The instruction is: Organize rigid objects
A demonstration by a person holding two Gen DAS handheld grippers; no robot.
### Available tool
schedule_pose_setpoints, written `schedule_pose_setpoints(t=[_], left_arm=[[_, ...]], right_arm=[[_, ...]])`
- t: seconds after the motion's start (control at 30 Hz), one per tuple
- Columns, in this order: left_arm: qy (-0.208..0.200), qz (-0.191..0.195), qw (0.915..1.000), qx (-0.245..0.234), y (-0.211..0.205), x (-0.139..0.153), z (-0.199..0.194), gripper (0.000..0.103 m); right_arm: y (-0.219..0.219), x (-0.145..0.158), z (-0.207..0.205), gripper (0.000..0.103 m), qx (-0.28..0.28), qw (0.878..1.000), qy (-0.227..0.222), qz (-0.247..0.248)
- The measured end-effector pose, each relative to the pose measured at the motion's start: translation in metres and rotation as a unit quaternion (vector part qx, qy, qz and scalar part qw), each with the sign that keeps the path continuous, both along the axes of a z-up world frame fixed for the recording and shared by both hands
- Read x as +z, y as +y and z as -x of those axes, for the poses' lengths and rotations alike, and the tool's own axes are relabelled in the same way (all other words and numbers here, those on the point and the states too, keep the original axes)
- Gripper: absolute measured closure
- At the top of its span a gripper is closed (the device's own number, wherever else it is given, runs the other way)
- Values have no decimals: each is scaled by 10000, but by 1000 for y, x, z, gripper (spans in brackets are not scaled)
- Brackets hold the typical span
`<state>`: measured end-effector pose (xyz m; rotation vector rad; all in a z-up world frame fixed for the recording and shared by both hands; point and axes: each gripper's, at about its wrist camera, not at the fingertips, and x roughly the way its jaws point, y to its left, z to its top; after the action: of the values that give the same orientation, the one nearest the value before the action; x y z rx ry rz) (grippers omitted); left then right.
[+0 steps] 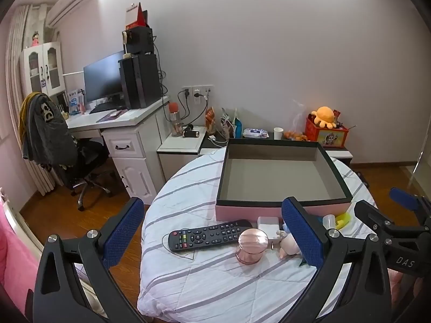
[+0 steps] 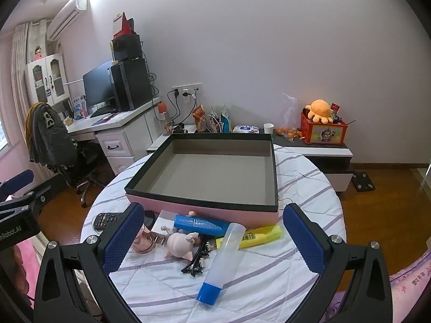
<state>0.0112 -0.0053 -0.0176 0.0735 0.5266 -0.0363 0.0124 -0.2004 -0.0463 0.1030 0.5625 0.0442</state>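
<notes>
A pink box with a black rim stands open and empty on the round table. In front of it lie a black remote, a rose-coloured round jar, a white adapter, a pink pig figure, a blue tube, a clear tube with a blue cap, a yellow highlighter and black hair clips. My left gripper is open above the remote and jar. My right gripper is open above the pig and tubes.
The table wears a white striped cloth. Behind it are a low cabinet with a red toy box, a white desk with a monitor, and an office chair. Wooden floor lies around.
</notes>
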Motion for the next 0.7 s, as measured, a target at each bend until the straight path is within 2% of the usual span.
schedule_pose_setpoints(t=[0.5,0.7], left_arm=[[110,121,9996,226,15,-1,-5,0],[127,100,9997,178,14,0,-6,0]], right_arm=[[-7,-1,0,0,-87,10000,12,-24],[-5,0,2,0,-124,9999,43,21]])
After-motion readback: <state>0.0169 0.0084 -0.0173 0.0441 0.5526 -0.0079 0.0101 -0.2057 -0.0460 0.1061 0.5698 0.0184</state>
